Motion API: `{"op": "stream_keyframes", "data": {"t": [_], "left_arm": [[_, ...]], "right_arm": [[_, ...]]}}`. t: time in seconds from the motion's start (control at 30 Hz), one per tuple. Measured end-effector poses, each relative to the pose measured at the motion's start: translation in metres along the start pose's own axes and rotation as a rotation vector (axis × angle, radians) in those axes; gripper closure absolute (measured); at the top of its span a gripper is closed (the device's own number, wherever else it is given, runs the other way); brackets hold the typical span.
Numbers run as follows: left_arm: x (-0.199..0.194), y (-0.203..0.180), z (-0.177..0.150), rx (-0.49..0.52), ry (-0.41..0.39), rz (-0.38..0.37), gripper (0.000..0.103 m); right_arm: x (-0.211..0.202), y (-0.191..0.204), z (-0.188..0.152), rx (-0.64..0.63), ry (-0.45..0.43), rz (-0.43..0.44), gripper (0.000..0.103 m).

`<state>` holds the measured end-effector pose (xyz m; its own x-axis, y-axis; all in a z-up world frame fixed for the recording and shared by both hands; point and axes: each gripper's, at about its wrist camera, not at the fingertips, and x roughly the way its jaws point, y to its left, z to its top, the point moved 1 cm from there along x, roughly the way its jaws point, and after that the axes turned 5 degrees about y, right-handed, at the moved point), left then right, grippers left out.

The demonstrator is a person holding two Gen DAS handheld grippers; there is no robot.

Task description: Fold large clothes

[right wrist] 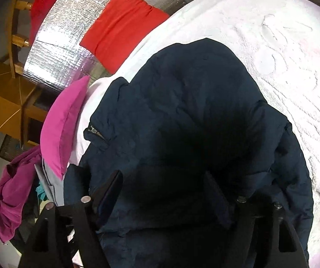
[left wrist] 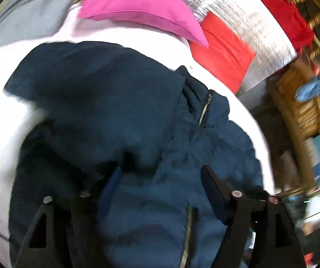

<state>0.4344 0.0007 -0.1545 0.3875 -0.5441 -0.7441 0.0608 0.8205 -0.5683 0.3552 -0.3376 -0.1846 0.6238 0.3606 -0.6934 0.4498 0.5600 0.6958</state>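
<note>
Navy padded jacket (left wrist: 119,116) lies bunched on the white textured bedspread (right wrist: 282,71), near the bed's side edge in the left wrist view, with its zipper (left wrist: 204,111) exposed and a second run of zip teeth showing lower down between the fingers. Left gripper (left wrist: 160,176) has its jaws spread wide over the jacket front; fabric sits between them but the pads aren't pressing on it, so nothing is held. Right gripper (right wrist: 163,178) is the same: jaws apart above a dark fold of the jacket, no grip. Handling guess: quilted and puffy, soft, light for its bulk, shell probably slick, so a thin pinch will likely slip and folds will spring back. Better to bite a thick seam: hem, collar or the zip placket, not the loose fill. Zip teeth are the only hard bit; avoid clamping on them. Bed surface is soft and bumpy, so it gives under pressure and won't help crease anything. Pink pillow (left wrist: 142,6) lies at the far edge of the bedspread, just beyond the jacket; an orange-red cushion (right wrist: 122,29) leans against a silver foil-faced panel (right wrist: 66,29). Magenta garment (right wrist: 12,198) hangs off the bed's edge in the right wrist view, wooden furniture (right wrist: 1,102) behind. Left wrist view is motion-blurred at its right side.
</note>
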Motion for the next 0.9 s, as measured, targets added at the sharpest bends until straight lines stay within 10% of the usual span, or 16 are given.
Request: {"op": "stream_keyframes", "data": {"t": [0.37, 0.6, 0.7, 0.9], "left_arm": [[-0.056, 0.131, 0.028, -0.436, -0.171, -0.132, 0.024], [-0.039, 0.146, 0.047, -0.434, -0.223, -0.181, 0.028], [-0.017, 0.147, 0.056, -0.449, -0.214, -0.194, 0.06], [-0.028, 0.108, 0.062, -0.309, -0.302, -0.095, 0.087]], "right_arm": [[-0.014, 0.011, -0.006, -0.054, -0.053, 0.004, 0.023], [-0.012, 0.024, -0.01, -0.11, -0.079, -0.001, 0.023], [-0.011, 0.023, -0.009, -0.11, -0.093, -0.02, 0.023], [-0.021, 0.013, -0.003, -0.073, -0.135, -0.034, 0.023]]}}
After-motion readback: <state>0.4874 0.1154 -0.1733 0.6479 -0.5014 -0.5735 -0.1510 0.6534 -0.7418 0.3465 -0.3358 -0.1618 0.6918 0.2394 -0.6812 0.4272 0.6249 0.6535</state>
